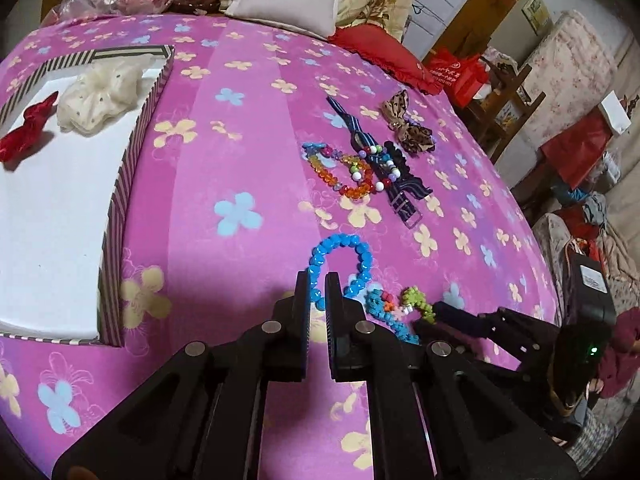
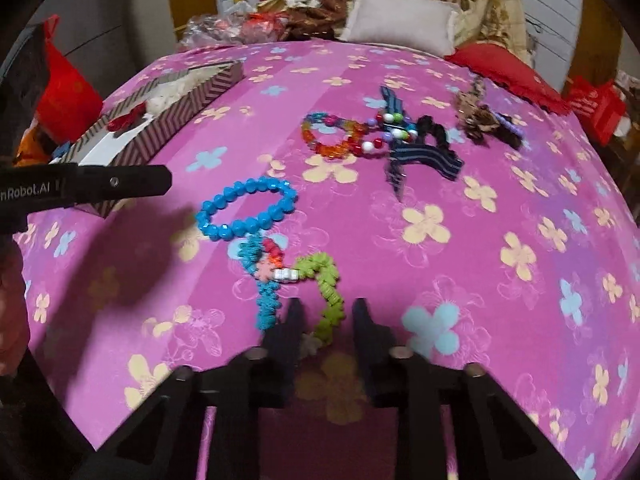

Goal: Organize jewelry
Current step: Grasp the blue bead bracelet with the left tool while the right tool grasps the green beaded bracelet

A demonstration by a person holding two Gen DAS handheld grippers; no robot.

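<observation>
Two grippers work a pink flowered bed: the left gripper (image 1: pixel 318 294) clamped on the blue bead bracelet (image 1: pixel 340 264) bound for the striped box (image 1: pixel 132 168) at far left, the right gripper (image 2: pixel 326 316), jaws apart, straddling the green-and-teal bracelet (image 2: pixel 328 284) nearby

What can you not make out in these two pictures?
Striped box: right wrist view, its wall hides most contents.
Leopard-print bow: right wrist view, motion-blurred.
Right gripper: blur; grip on green bracelet unclear.
Blue bracelet: left wrist view, left gripper covers part.
</observation>
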